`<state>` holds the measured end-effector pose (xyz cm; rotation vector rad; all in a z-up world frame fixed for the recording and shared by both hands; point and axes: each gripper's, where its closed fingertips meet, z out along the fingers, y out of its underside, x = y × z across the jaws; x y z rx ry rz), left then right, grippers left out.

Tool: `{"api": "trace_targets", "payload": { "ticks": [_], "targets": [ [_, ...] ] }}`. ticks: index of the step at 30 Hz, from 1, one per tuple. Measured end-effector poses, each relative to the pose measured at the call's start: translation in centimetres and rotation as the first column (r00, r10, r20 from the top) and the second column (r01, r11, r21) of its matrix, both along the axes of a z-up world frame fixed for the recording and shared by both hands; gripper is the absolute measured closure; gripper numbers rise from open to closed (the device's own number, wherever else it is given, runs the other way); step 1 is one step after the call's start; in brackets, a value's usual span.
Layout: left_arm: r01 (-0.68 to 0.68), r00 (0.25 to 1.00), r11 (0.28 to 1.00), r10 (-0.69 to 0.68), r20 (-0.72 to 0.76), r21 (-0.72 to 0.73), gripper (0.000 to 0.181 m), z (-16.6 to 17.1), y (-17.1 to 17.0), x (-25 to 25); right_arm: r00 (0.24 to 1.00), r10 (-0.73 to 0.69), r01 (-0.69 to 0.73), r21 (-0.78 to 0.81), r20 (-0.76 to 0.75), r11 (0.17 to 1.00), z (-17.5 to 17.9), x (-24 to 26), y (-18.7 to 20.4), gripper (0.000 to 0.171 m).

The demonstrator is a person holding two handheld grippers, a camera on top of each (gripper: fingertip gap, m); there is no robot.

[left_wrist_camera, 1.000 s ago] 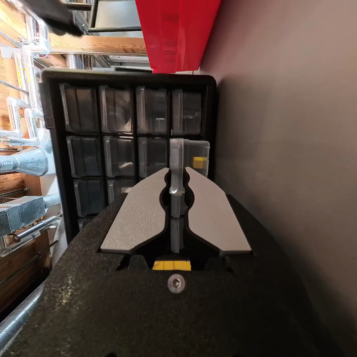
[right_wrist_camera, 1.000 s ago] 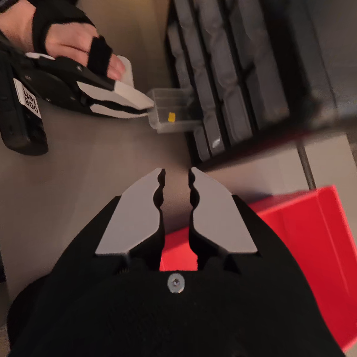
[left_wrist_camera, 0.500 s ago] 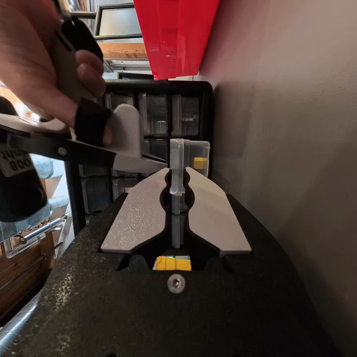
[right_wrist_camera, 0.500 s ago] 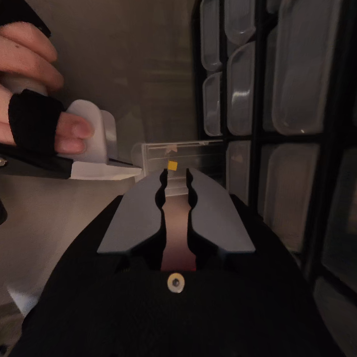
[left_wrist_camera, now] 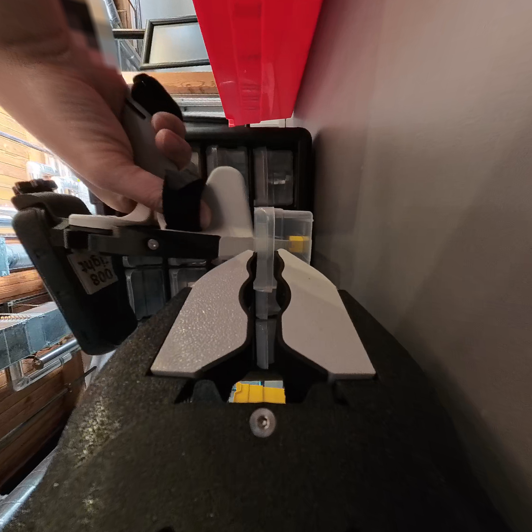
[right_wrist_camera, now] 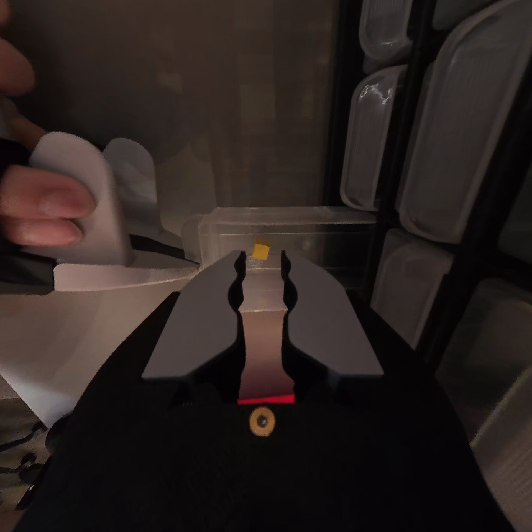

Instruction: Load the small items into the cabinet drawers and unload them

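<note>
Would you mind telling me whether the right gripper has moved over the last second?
Yes. The right gripper has swung away from the red bin and closed in on the pulled-out clear drawer of the black cabinet, its open tips now just short of the yellow cube.

The left wrist view is bright, lit from about 9 o'clock, with the hand (left_wrist_camera: 86,138) motion-blurred and edges bowed by the wide lens. The right wrist view is dim and brownish; the fingers (right_wrist_camera: 46,213) at 9 o'clock smear, and glare glints on the drawer fronts (right_wrist_camera: 374,92).
</note>
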<state>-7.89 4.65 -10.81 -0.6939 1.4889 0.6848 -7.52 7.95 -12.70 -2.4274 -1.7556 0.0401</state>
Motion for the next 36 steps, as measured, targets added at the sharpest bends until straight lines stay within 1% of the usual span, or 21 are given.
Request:
{"api": "trace_targets", "payload": {
  "ticks": [8,10,17,21,25,28,30,33,36],
  "targets": [
    [0.005,1.0,1.0,-0.005,-0.003,-0.004,0.171,-0.1,-0.1,0.1,1.0,-0.006,0.007,-0.029,0.017,1.0,-0.6,0.1,-0.1,0.148],
    [0.004,1.0,1.0,-0.004,-0.003,-0.001,0.171,-0.1,-0.1,0.1,1.0,0.005,-0.004,-0.036,0.01,0.999,-0.5,0.0,-0.2,0.159],
    [0.0,1.0,1.0,0.0,-0.001,-0.002,0.171,-0.1,0.0,0.0,1.0,0.021,-0.021,-0.002,-0.006,1.0,-0.1,0.0,-0.4,0.159],
    [-0.008,1.0,1.0,0.008,-0.003,-0.003,0.171,-0.1,0.3,-0.1,0.998,0.032,-0.03,0.055,-0.048,0.998,1.7,0.1,-0.5,0.159],
    [-0.013,1.0,1.0,0.013,-0.004,-0.003,0.171,-0.1,0.6,-0.1,0.993,0.025,-0.009,0.141,-0.113,0.99,5.7,1.1,-1.0,0.159],
    [-0.015,1.0,1.0,0.015,-0.005,0.001,0.171,0.0,1.0,0.1,0.987,0.001,0.033,0.204,-0.163,0.978,9.2,3.5,-2.1,0.16],
    [-0.018,1.0,1.0,0.018,-0.007,0.004,0.171,0.0,1.5,0.3,0.983,-0.038,0.08,0.228,-0.182,0.97,10.9,6.3,-2.8,0.16],
    [-0.031,0.999,1.0,0.031,-0.007,-0.001,0.171,0.1,2.4,0.7,0.967,-0.19,0.224,0.217,-0.17,0.95,11.7,12.6,-3.5,0.16],
    [-0.039,0.999,0.999,0.04,-0.014,0.004,0.171,0.1,3.3,1.1,0.904,-0.408,0.427,0.189,-0.129,0.884,10.4,19.7,-3.1,0.16]
  ]
}}
